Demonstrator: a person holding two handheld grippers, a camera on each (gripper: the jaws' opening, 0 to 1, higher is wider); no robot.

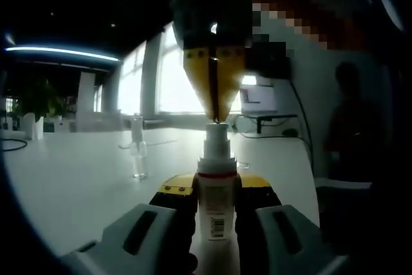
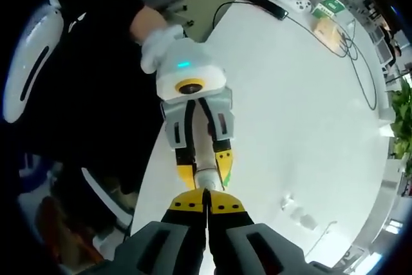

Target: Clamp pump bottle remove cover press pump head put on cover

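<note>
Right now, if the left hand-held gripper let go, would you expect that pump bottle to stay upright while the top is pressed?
Probably not: the pump bottle looks tall, narrow and light, so it would likely tip. The right hand-held gripper presses straight down on the pump head, which helps.

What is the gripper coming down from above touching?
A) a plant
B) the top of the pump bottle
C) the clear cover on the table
B: in the left gripper view, the right gripper comes down with its tips shut on the pump head of the bottle, which the left gripper clamps; the clear cover stands apart on the table.
</note>
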